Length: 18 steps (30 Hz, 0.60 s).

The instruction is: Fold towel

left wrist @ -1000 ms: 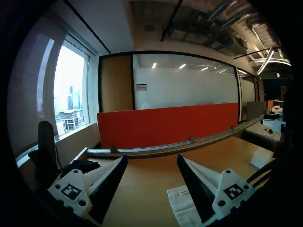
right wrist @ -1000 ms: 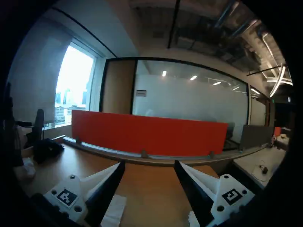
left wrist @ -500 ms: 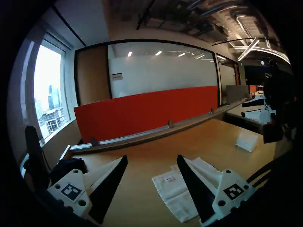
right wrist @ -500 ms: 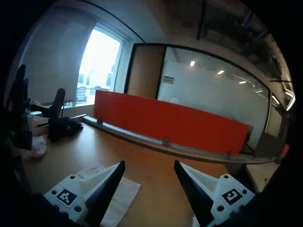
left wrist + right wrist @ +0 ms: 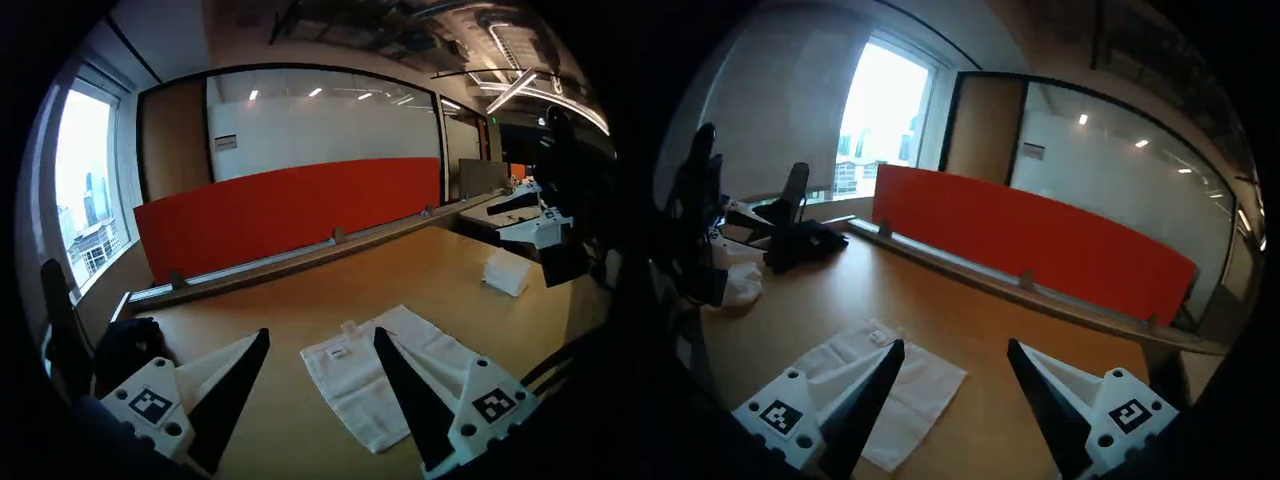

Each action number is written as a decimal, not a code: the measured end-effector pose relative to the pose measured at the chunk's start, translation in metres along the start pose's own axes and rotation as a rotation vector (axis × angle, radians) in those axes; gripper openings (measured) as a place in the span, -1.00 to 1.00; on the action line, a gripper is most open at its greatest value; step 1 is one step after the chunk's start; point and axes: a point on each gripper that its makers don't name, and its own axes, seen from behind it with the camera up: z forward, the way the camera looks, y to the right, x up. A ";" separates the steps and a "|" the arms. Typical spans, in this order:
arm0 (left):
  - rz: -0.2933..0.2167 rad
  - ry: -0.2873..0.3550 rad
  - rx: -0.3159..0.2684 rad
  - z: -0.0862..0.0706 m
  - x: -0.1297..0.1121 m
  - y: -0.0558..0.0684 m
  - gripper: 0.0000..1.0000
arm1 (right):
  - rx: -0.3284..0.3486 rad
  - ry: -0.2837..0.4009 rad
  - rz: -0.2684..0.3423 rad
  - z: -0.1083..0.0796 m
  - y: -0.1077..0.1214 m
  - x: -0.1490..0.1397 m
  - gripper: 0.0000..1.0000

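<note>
A white towel (image 5: 360,376) lies flat on the wooden desk (image 5: 384,280), a small tag near its far edge. In the left gripper view my left gripper (image 5: 320,384) hovers open above the desk, its right finger over the towel's middle. The same towel (image 5: 912,384) lies low and left in the right gripper view, partly under the left finger of my right gripper (image 5: 956,392), which is open and holds nothing. The other gripper (image 5: 536,232) and the hand holding it sit far right in the left gripper view.
A red divider panel (image 5: 296,208) runs along the desk's far edge. A crumpled white cloth (image 5: 506,274) lies at the right of the desk. A dark bag (image 5: 128,348) and a black stand (image 5: 788,216) sit near the window. Another white cloth (image 5: 740,284) lies at the left.
Both cameras have tilted down and swung, so more of the desk and the towel has come into view. Both grippers stay open and nothing was taken hold of.
</note>
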 end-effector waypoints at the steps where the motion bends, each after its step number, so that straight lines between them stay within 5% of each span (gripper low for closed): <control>1: 0.000 -0.006 -0.002 0.001 -0.004 0.001 0.95 | 0.006 -0.005 0.001 0.001 -0.002 -0.004 1.00; 18: 0.003 -0.119 -0.063 0.017 -0.086 0.032 0.95 | 0.077 -0.125 0.003 0.019 -0.035 -0.088 1.00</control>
